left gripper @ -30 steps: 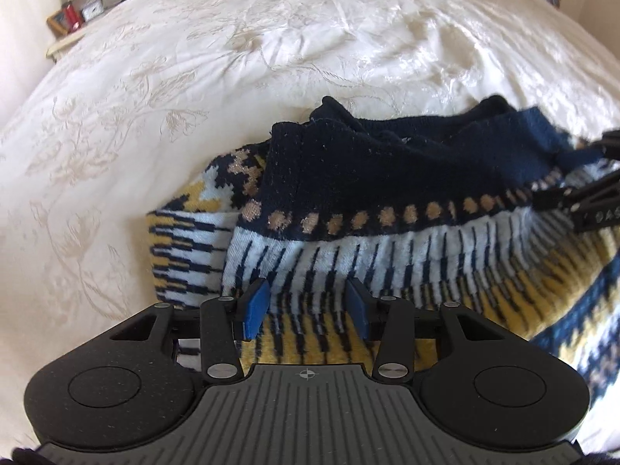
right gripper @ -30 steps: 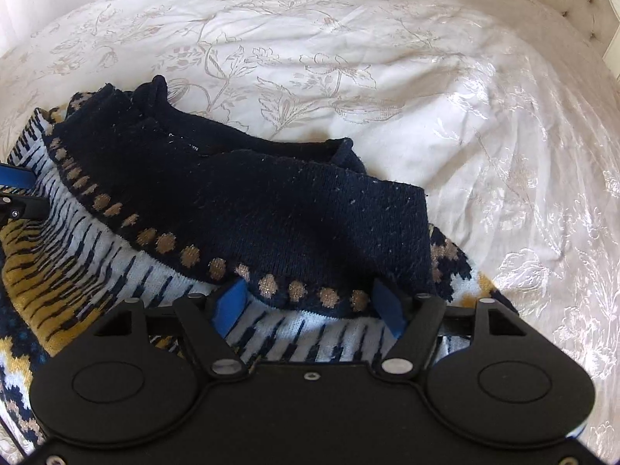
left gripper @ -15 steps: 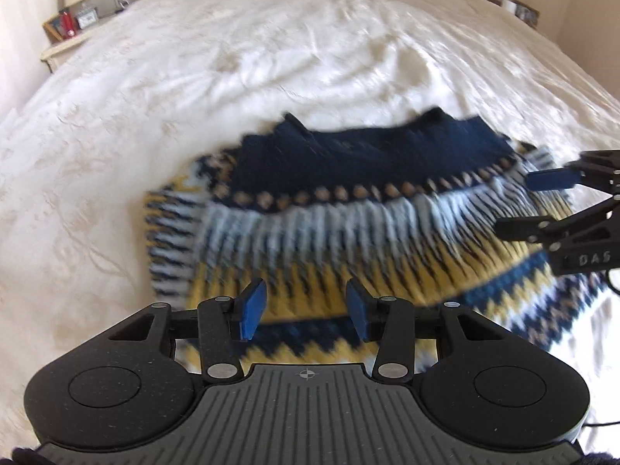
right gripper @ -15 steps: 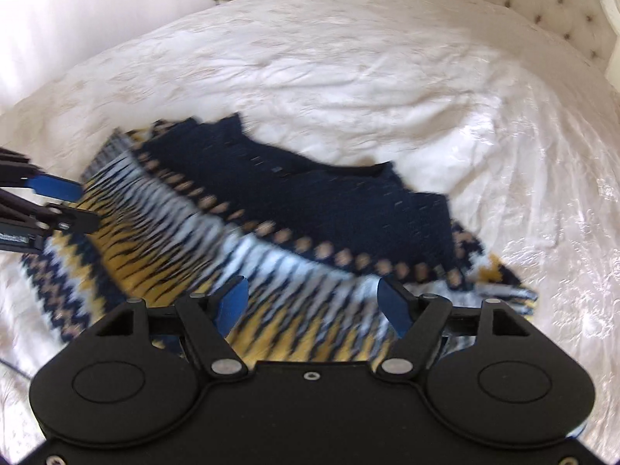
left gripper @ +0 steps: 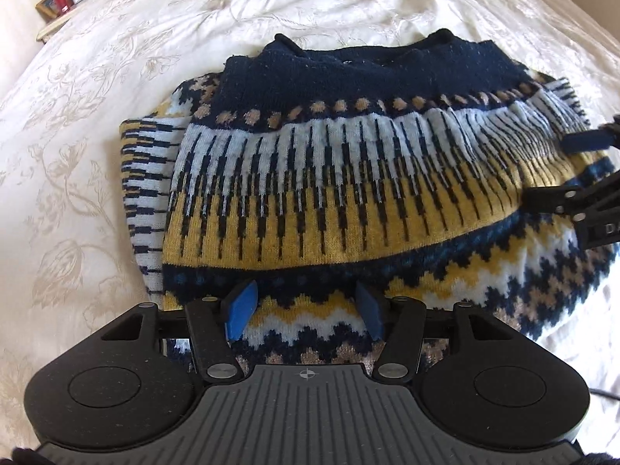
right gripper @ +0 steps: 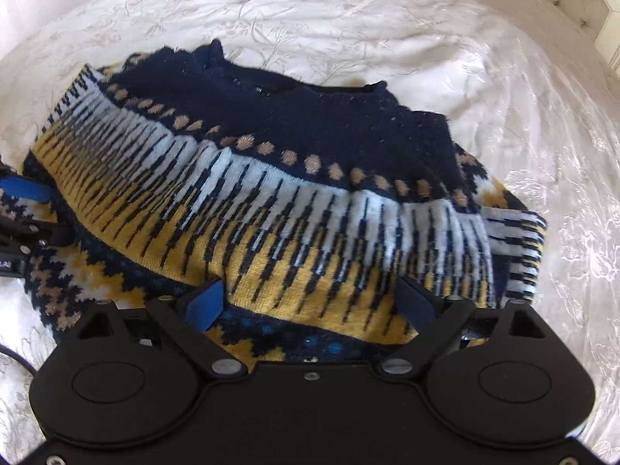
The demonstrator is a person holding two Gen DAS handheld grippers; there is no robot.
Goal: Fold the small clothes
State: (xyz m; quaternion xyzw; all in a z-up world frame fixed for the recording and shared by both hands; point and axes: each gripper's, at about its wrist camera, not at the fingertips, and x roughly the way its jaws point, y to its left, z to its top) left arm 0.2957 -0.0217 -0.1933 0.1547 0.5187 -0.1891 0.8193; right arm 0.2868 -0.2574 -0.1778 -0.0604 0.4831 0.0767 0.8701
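With the knitted sweater [left gripper: 348, 178] lying folded on the white floral bedspread [left gripper: 97, 89], both grippers sit over its near edge and neither pinches it. Left gripper [left gripper: 306, 310]: jaws have just been opening, now part-spread, blue pads clear of the knit, zigzag hem band showing between them, nothing gripped. Right gripper [right gripper: 310, 302]: jaws have just been opening too, now spread wide over the yellow-and-navy band, nothing clamped. Sweater's navy yoke with the tan dot row is on top at the far side, white and yellow striped bands in the middle, a folded layer sticking out at the side. Nightstand [left gripper: 54, 19] with a clock and frames sits at the far corner in the left wrist view.
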